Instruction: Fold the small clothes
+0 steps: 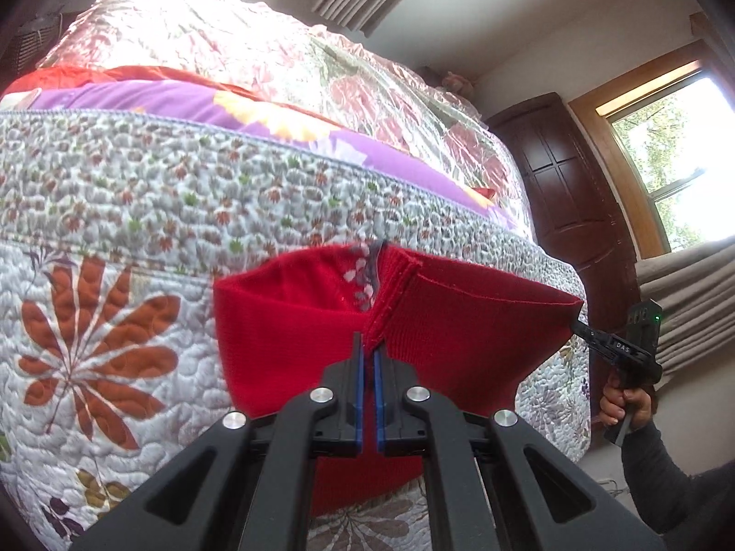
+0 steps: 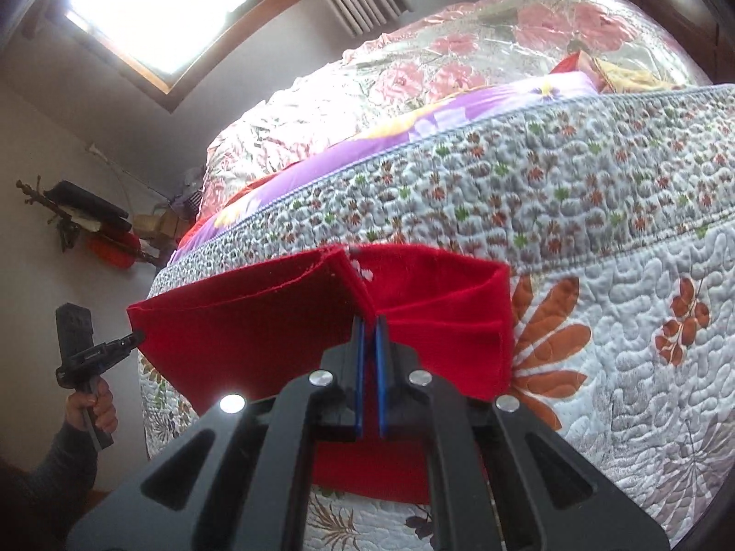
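A: What fills your view?

B: The bed (image 1: 115, 211), under a quilted floral bedspread (image 2: 620, 284). Farther back you have a purple sheet (image 1: 183, 105) and a shiny pink-flowered cover (image 2: 459, 59). A window (image 1: 680, 151) sits at the right in your left view, beside a dark wooden door (image 1: 565, 174).

A: And the clothing?

B: The red knit garment (image 1: 294, 321) hangs stretched between your two tools, in front of the near side of the bed and lifted off the bedspread. It is doubled over, and its upper edge runs taut from one pinch to the other.

A: How do your tools stand?

B: Your left hand-held gripper (image 1: 369, 344) is narrowed onto a ribbed seam of the garment, blue pads (image 1: 359, 390) clamped on cloth. Your right hand-held gripper (image 2: 369, 330) is likewise closed on a fold of the red fabric. From each view you see the other tool pinching the far corner, with your hand (image 1: 624, 406) wrapped around its grip.
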